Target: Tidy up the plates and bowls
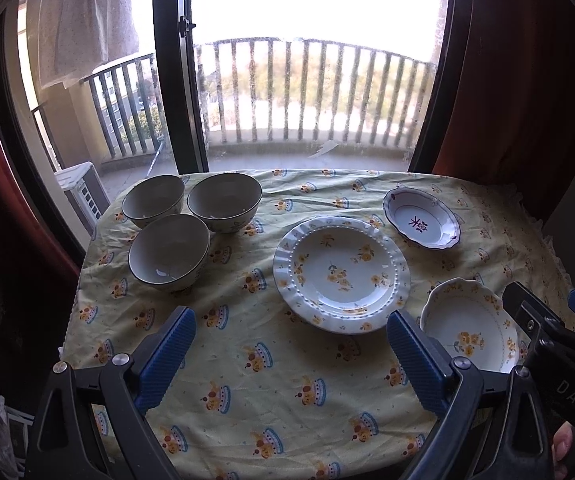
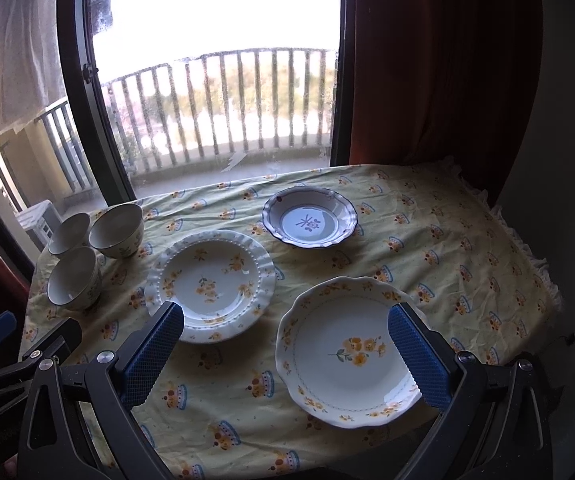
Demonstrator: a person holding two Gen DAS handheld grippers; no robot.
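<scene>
Three cream bowls stand together at the table's far left: one in front [image 1: 169, 252] [image 2: 73, 276], two behind [image 1: 153, 200] [image 1: 224, 201] [image 2: 116, 230] [image 2: 69, 234]. A beaded yellow-flower plate [image 1: 341, 274] [image 2: 210, 284] sits mid-table. A blue-rimmed plate [image 1: 421, 218] [image 2: 309, 216] lies behind it to the right. A scalloped yellow-flower plate [image 1: 471, 324] [image 2: 351, 350] lies at the front right. My left gripper [image 1: 291, 320] is open and empty above the tablecloth. My right gripper [image 2: 285, 316] is open and empty, its right finger [image 2: 415, 354] over the scalloped plate.
The table wears a yellow patterned cloth [image 1: 247, 360] [image 2: 447, 240]. A glass balcony door [image 1: 307, 80] and red curtains [image 2: 427, 60] stand behind the table's far edge. The right gripper's body [image 1: 547, 332] shows at the left view's right side.
</scene>
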